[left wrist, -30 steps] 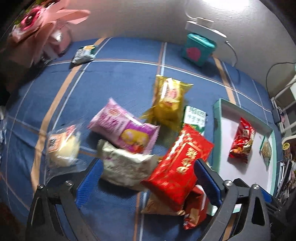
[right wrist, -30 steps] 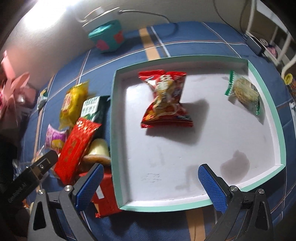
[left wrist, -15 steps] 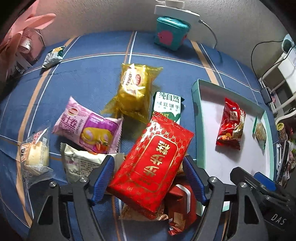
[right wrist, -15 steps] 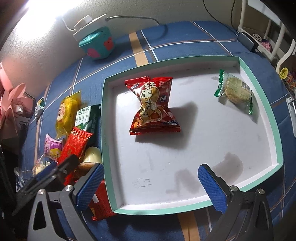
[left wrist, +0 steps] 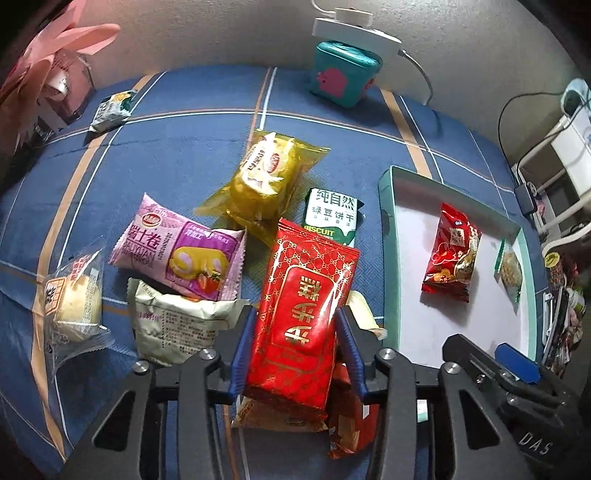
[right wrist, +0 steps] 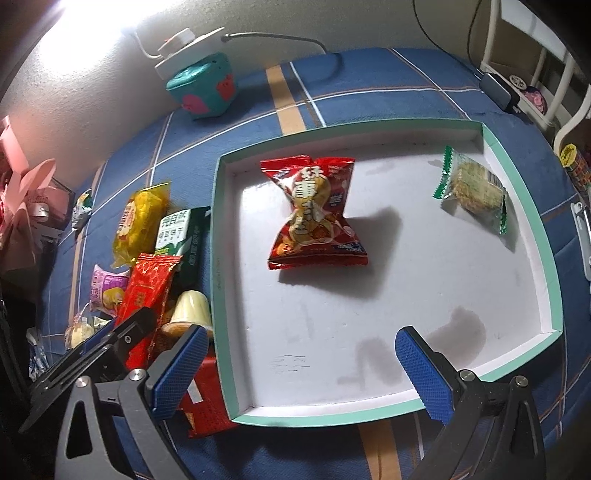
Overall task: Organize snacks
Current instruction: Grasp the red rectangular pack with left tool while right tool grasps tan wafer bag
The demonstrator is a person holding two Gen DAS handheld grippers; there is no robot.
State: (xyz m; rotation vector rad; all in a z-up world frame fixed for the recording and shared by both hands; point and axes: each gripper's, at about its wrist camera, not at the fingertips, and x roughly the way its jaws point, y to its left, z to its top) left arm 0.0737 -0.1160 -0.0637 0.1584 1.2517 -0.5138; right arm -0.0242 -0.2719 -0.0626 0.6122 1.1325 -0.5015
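My left gripper (left wrist: pixel 295 350) is shut on a red and gold snack pack (left wrist: pixel 306 295), its blue pads pressed on both long sides; the pack also shows in the right wrist view (right wrist: pixel 147 295). Around it lie a pink roll pack (left wrist: pixel 177 247), a yellow pack (left wrist: pixel 262 181), a green biscuit pack (left wrist: pixel 332 218), a white pack (left wrist: pixel 173 325) and a clear-wrapped bun (left wrist: pixel 74 299). The teal-rimmed white tray (right wrist: pixel 369 411) holds a red snack bag (right wrist: pixel 314 214) and a green-edged cracker pack (right wrist: pixel 472 188). My right gripper (right wrist: pixel 299 369) is open and empty over the tray's near edge.
A teal box (left wrist: pixel 345 74) with a white power strip (left wrist: pixel 354 27) stands at the back wall. A small green pack (left wrist: pixel 110 110) and pink wrapped items (left wrist: pixel 48 74) lie at the far left. A jelly cup (right wrist: pixel 188 314) and another red pack (right wrist: pixel 207 402) sit beside the tray.
My left gripper moved in over the snack pile and closed its jaws on the red and gold pack. The right gripper stayed open over the tray, shifting only slightly.
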